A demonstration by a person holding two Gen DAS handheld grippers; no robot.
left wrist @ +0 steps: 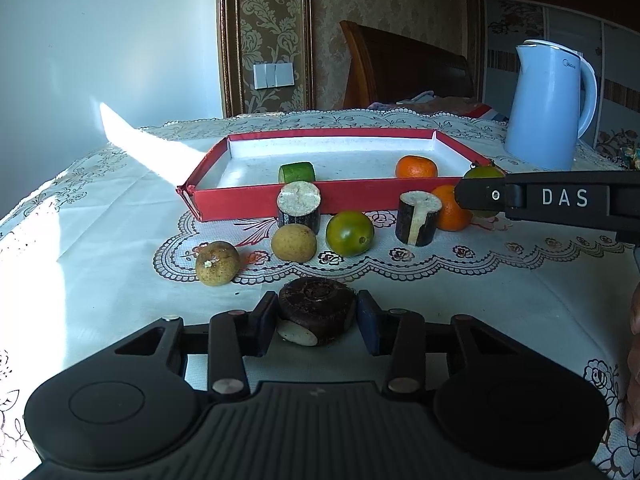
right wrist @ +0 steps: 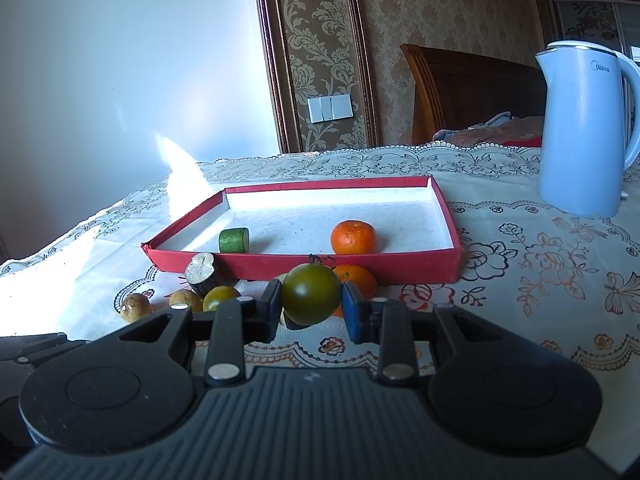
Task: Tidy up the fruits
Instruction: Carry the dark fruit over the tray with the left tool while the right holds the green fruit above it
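Note:
A red tray (left wrist: 256, 200) (right wrist: 400, 270) holds a green cucumber piece (left wrist: 297, 172) (right wrist: 234, 240) and an orange (left wrist: 416, 167) (right wrist: 353, 237). My left gripper (left wrist: 317, 316) has its fingers around a dark brown water chestnut (left wrist: 316, 306) on the tablecloth. My right gripper (right wrist: 311, 306) is shut on a green tomato (right wrist: 311, 293) (left wrist: 483, 173), held up near the tray's front wall. In front of the tray lie two sugarcane pieces (left wrist: 299, 208) (left wrist: 418, 218), another green tomato (left wrist: 349, 233), two brown longans (left wrist: 294, 242) (left wrist: 217, 263) and a second orange (left wrist: 451, 208).
A light blue kettle (left wrist: 550, 106) (right wrist: 584, 128) stands at the back right of the table. The lace tablecloth (left wrist: 100, 280) covers the table. A wall lies to the left and a wooden headboard (left wrist: 404, 68) behind.

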